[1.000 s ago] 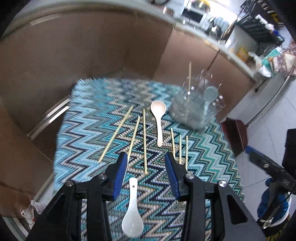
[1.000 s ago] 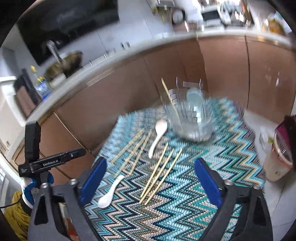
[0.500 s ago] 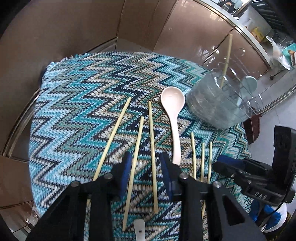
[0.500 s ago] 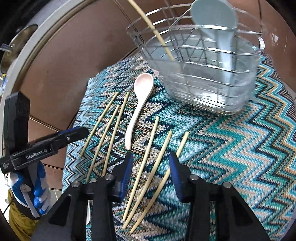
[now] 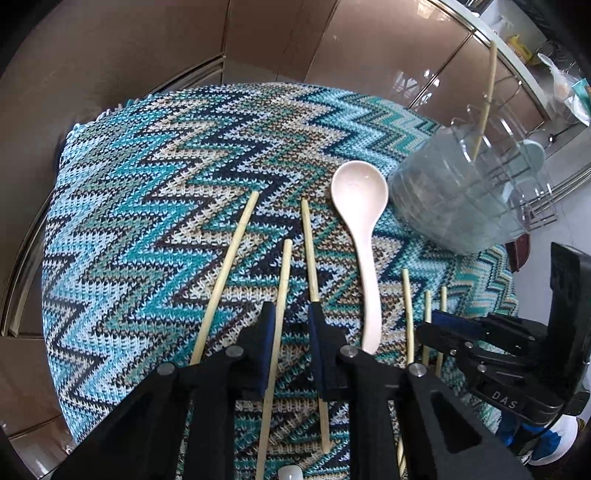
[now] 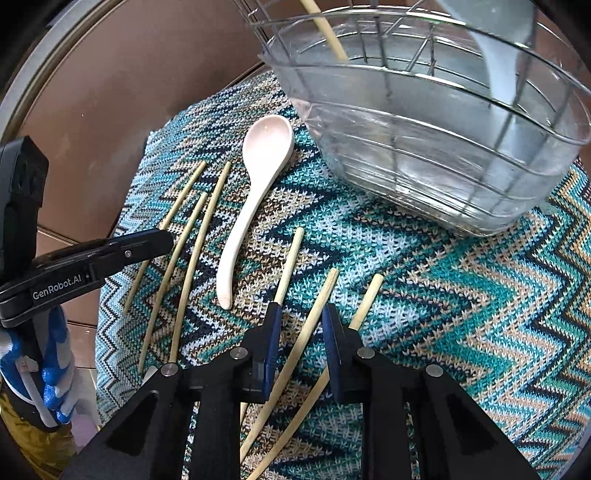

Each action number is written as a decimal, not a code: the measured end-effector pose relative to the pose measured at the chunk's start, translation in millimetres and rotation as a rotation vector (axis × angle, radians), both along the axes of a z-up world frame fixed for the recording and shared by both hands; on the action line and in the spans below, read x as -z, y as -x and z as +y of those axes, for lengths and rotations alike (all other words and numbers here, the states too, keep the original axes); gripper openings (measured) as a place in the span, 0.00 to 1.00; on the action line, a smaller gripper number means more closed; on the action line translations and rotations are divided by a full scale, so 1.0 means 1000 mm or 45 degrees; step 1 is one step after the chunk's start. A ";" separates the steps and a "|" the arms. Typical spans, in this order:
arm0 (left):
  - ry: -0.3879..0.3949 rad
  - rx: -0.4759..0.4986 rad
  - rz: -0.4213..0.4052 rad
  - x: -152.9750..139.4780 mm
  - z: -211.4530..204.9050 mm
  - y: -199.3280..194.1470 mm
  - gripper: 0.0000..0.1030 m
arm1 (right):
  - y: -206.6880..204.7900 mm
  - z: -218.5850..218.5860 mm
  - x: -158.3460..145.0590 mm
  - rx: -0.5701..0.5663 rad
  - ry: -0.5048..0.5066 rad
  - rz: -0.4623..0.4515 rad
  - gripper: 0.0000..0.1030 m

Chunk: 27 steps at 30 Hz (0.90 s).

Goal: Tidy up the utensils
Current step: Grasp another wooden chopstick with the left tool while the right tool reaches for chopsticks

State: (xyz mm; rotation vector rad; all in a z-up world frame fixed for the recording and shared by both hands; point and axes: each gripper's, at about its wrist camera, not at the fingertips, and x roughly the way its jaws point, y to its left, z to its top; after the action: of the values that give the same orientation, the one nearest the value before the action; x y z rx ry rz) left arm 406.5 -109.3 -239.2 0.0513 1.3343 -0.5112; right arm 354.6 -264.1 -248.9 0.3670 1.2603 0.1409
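Plainly readable on the left gripper, in the right wrist view, is "GenRobot.AI"; the right gripper, in the left wrist view, bears "DAS".

The left gripper stands low over the mat, its jaws narrowed but not clamped. One chopstick runs up between the blue pads, hard against the left one; a second stick passes by the right pad, and whether it lies inside the gap or under the pad I cannot tell. A third stick lies outside to the left, the pink spoon outside to the right.

The right gripper likewise has its jaws narrowed with a gap left. The middle stick of three lies between its pads, touching neither that I can see; the left stick passes by the left pad, the right stick by the right pad.

The basket stands beyond the spoon and holds one stick and a pale blue spoon.

Both pairs of jaws have just been closing: a second ago they stood wide and high above the mat, and now both grippers are down at the sticks. The white spoon seen earlier near the left gripper shows only as a tip at the bottom edge.
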 end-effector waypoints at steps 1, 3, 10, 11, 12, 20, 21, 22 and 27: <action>-0.009 -0.002 0.006 0.002 -0.001 -0.002 0.15 | -0.001 -0.001 0.001 -0.001 0.002 0.003 0.22; -0.024 -0.007 0.020 0.008 -0.002 -0.005 0.15 | -0.003 -0.002 0.002 0.000 0.004 0.011 0.20; -0.054 -0.006 0.051 0.022 -0.008 -0.017 0.13 | -0.010 0.000 0.005 -0.010 0.022 0.032 0.17; -0.055 -0.007 0.052 0.022 -0.009 -0.019 0.13 | -0.012 0.001 0.005 -0.013 0.026 0.036 0.17; -0.057 -0.006 0.051 0.022 -0.009 -0.020 0.13 | -0.012 0.002 0.005 -0.015 0.032 0.041 0.16; -0.096 -0.003 -0.006 0.026 -0.012 -0.018 0.05 | -0.013 0.015 0.006 -0.016 0.126 0.023 0.13; -0.102 -0.004 -0.013 0.026 -0.013 -0.016 0.05 | -0.012 0.017 0.005 -0.007 0.141 0.015 0.13; -0.108 -0.005 -0.020 0.025 -0.014 -0.015 0.05 | -0.012 0.018 0.005 0.000 0.151 0.011 0.13; -0.096 -0.024 -0.071 0.012 -0.002 0.001 0.04 | -0.006 0.010 0.002 0.082 0.092 -0.015 0.07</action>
State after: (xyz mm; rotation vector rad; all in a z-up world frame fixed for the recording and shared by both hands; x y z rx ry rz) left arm 405.9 -111.6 -250.9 0.1141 1.2979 -0.4402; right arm 360.8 -253.6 -251.3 0.3437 1.2375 0.0425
